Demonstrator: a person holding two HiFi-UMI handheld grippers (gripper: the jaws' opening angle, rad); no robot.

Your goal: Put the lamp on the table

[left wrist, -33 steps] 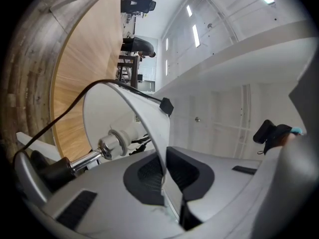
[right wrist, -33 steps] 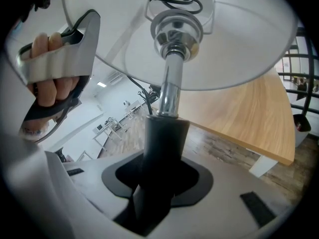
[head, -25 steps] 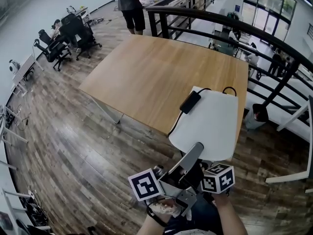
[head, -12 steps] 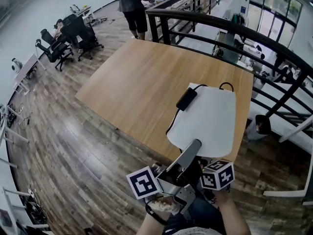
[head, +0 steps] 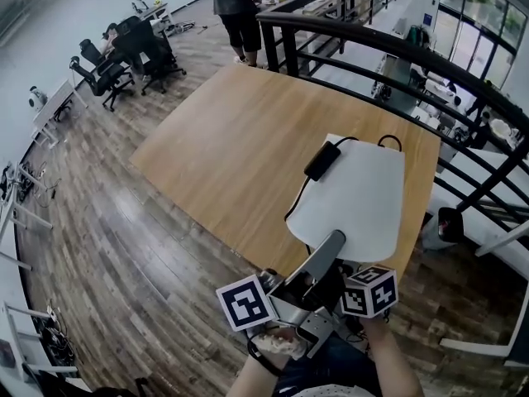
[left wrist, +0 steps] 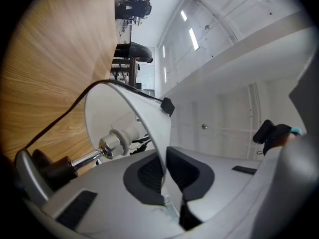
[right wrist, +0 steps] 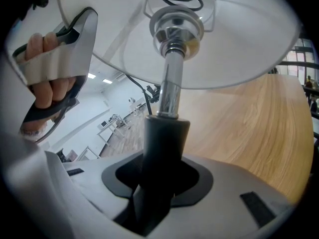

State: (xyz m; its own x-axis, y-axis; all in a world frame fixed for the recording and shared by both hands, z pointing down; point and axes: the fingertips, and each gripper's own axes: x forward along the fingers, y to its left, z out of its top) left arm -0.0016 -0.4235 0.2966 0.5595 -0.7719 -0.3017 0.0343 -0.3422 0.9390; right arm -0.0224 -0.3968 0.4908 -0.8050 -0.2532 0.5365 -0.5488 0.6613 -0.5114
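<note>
The lamp has a white shade (head: 357,197), a chrome stem (right wrist: 171,91) and a black cord with a black box (head: 321,161) lying over the shade. It hangs over the near right part of the wooden table (head: 240,131). My left gripper (left wrist: 163,171) is shut on the thin rim of the shade (left wrist: 147,116). My right gripper (right wrist: 158,183) is shut on the lamp's dark lower stem (right wrist: 163,138). In the head view both marker cubes sit just below the shade, and the jaws' tips are partly hidden by it.
A black railing (head: 388,48) runs behind and to the right of the table, with a drop beyond it. A person (head: 238,7) stands at the table's far corner. Office chairs (head: 124,52) stand at the far left on the plank floor (head: 107,246).
Both grippers have carried the lamp a little farther over the table, and the shade now covers more of the tabletop. Both grips look the same.
</note>
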